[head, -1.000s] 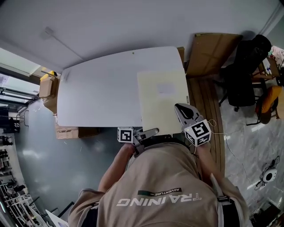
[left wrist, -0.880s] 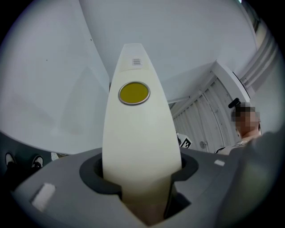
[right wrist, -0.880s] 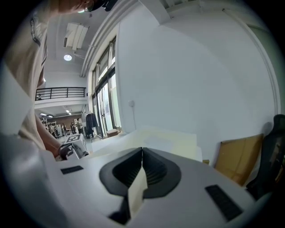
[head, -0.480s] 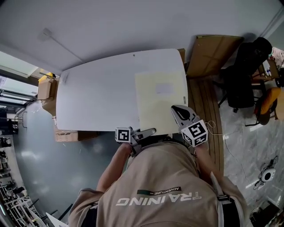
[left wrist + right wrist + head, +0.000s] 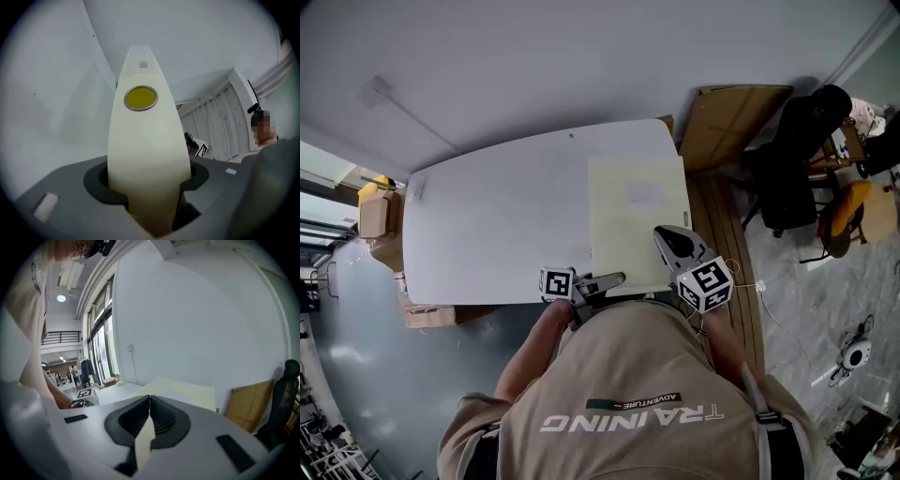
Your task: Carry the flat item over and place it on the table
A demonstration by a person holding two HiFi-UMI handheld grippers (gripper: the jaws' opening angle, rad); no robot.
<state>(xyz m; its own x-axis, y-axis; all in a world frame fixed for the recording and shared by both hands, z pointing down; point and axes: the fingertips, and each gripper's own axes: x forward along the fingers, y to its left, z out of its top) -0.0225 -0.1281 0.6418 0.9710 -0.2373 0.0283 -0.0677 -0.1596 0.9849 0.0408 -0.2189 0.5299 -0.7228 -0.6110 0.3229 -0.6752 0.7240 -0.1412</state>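
Inspection found the cream sheet (image 5: 634,225) over the table (image 5: 487,216), long axis pointing away from the person, near edge pinched equally by left gripper (image 5: 605,281) and right gripper (image 5: 667,241).

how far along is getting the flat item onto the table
Done: the cream flat item is already over the right end of the white table. In hand: left tool and right tool both clamp its near edge. Left: set it down flat and release; I can't tell if it touches yet.
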